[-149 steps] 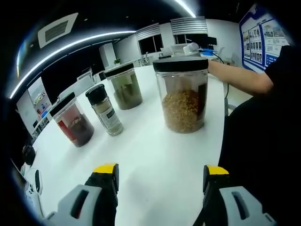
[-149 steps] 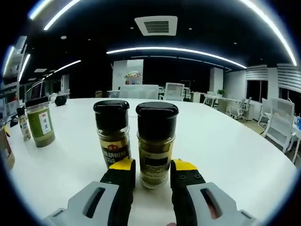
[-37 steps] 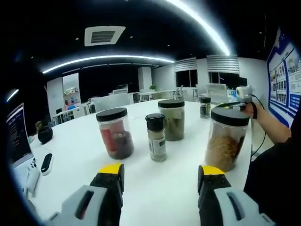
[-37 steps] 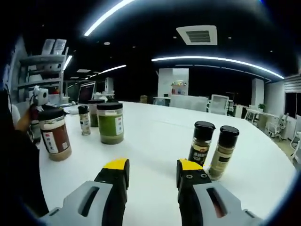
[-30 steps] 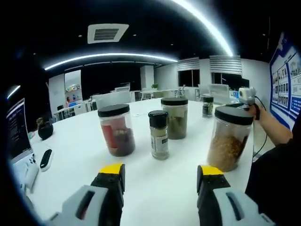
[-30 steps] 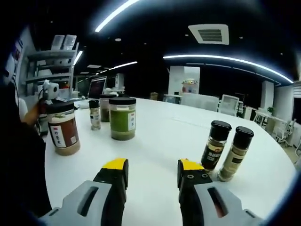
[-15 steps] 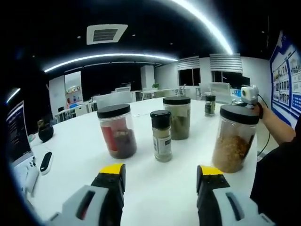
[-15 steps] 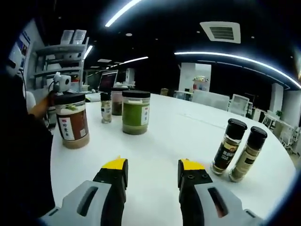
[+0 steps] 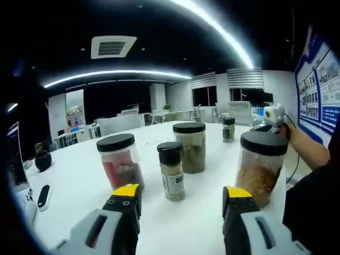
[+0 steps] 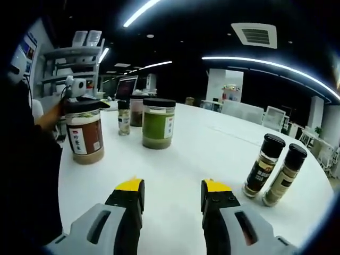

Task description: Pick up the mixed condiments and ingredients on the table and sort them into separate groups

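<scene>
Since five seconds ago, right gripper (image 10: 170, 194) has released the two small bottles and backed off; both grippers are empty, jaws apart. Left gripper (image 9: 180, 197) faces small spice shaker (image 9: 171, 171) on white table (image 9: 74, 202): black cap, pale powder, labelled; likely light, rigid, smooth-sided, best gripped mid-body. Flanking it: red-filled jar (image 9: 118, 162), green-filled jar (image 9: 189, 147), large granule jar (image 9: 261, 167). Two sorted shakers (image 10: 275, 170) stand together, well apart.

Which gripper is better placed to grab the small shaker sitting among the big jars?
Left, probably. The left gripper is open and faces the small shaker close ahead; from the right gripper it stands far off behind the jars.
</scene>
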